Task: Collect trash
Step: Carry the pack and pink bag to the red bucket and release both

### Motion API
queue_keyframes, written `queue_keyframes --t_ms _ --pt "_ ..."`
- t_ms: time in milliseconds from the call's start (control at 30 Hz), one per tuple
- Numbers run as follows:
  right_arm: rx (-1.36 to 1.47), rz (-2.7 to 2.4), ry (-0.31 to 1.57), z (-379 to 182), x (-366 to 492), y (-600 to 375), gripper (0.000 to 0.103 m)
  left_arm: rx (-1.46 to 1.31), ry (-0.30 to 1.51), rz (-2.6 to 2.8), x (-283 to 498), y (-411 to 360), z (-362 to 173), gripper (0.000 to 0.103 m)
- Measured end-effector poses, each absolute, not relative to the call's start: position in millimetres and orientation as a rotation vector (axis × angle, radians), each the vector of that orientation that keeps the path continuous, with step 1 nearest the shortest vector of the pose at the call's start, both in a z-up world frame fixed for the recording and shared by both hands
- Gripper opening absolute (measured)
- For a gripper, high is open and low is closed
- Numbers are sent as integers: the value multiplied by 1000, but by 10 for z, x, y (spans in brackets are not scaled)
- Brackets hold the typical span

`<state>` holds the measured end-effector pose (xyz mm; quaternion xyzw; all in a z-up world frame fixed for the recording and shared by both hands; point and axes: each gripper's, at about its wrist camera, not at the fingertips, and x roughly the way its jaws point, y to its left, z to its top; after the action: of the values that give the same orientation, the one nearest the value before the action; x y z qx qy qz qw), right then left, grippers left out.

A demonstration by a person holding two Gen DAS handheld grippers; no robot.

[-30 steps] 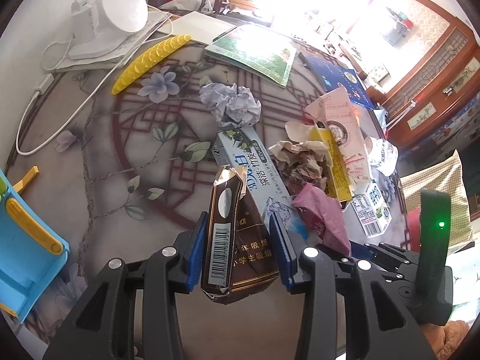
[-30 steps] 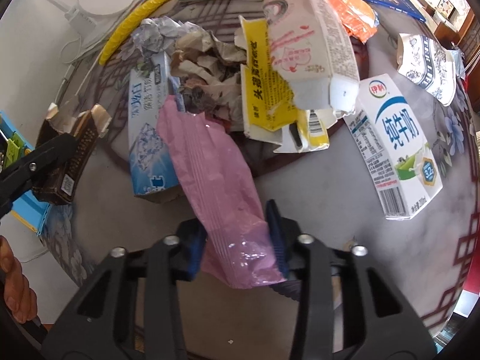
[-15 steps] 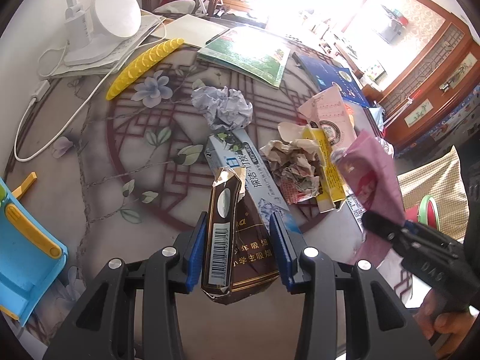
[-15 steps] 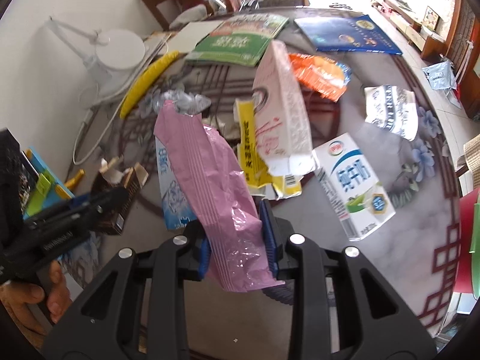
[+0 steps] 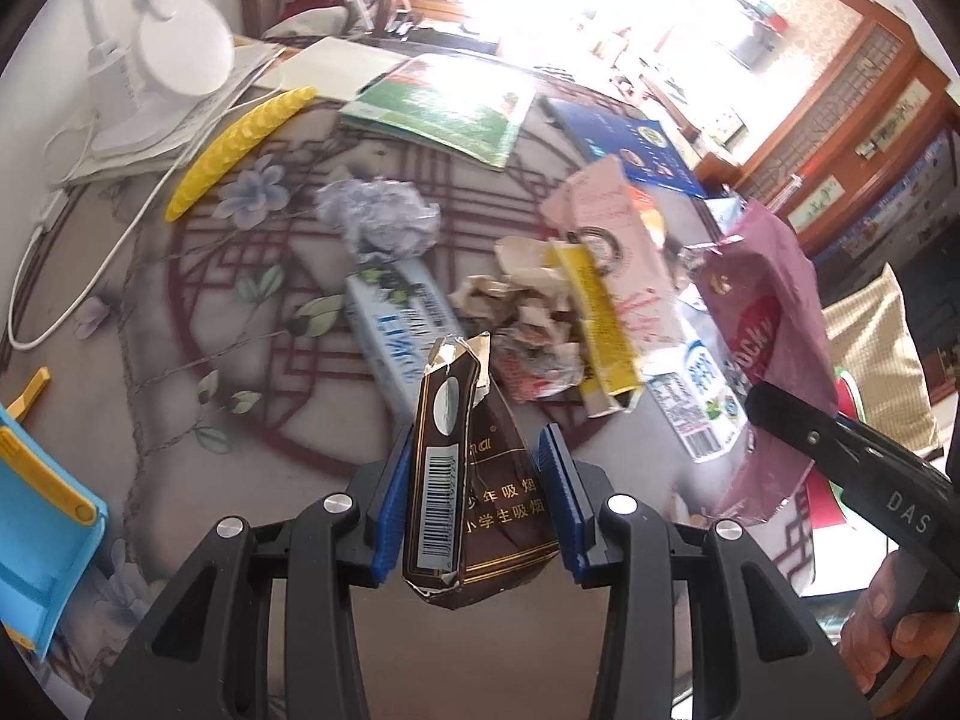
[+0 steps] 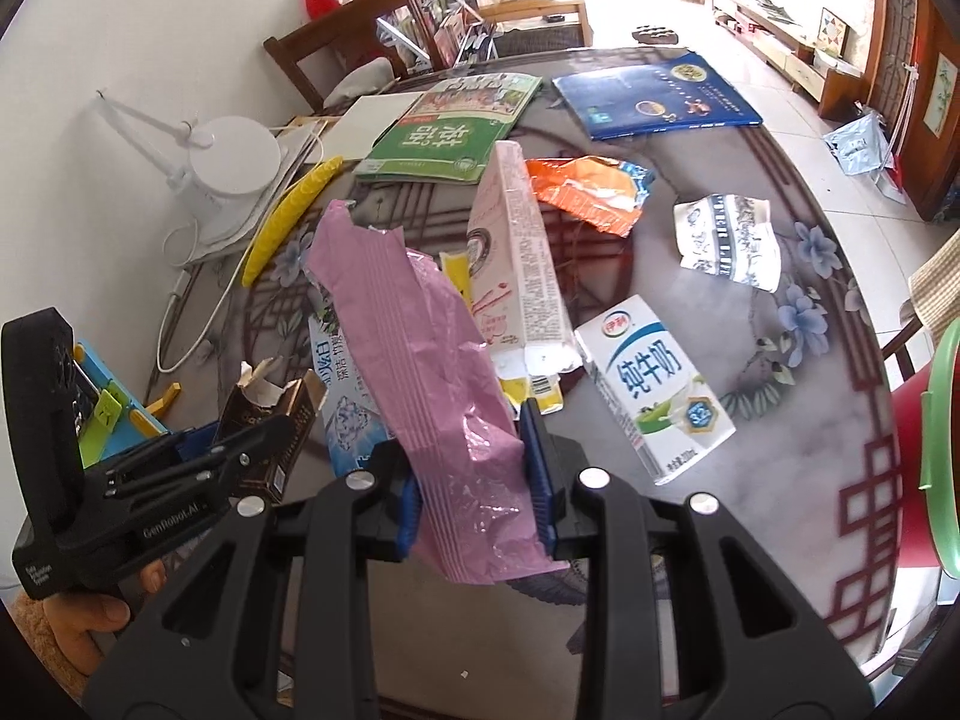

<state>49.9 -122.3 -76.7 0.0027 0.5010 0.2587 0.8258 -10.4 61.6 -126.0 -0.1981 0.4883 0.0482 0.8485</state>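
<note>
My left gripper (image 5: 477,513) is shut on a torn brown cigarette pack (image 5: 474,480), held above the table's near edge; it also shows in the right wrist view (image 6: 273,420). My right gripper (image 6: 474,480) is shut on a pink plastic wrapper (image 6: 432,372), lifted off the table; the wrapper also shows in the left wrist view (image 5: 774,336). On the table lie a blue-white box (image 5: 396,330), crumpled paper (image 5: 378,219), a pink carton (image 6: 516,258), a yellow box (image 5: 600,324), a milk carton (image 6: 654,384), an orange wrapper (image 6: 588,189) and a blue-white wrapper (image 6: 726,240).
A white desk lamp (image 5: 174,54), its cable (image 5: 72,258), a yellow strip (image 5: 237,144), a green book (image 6: 444,132) and a blue book (image 6: 654,96) lie at the table's far side. A blue plastic object (image 5: 36,534) stands left. A red and green bin (image 6: 936,462) stands right.
My right gripper has risen and pulled back with the pink wrapper, lifting it off the pile. My left gripper has lifted a little with the cigarette pack still in it.
</note>
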Motion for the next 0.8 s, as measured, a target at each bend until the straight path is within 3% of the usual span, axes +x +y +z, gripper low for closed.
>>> queue_keyframes --t_ms 800 --pt "113 401 1054 -720 627 -2414 29 -341 1066 -32 236 -441 -1178 39"
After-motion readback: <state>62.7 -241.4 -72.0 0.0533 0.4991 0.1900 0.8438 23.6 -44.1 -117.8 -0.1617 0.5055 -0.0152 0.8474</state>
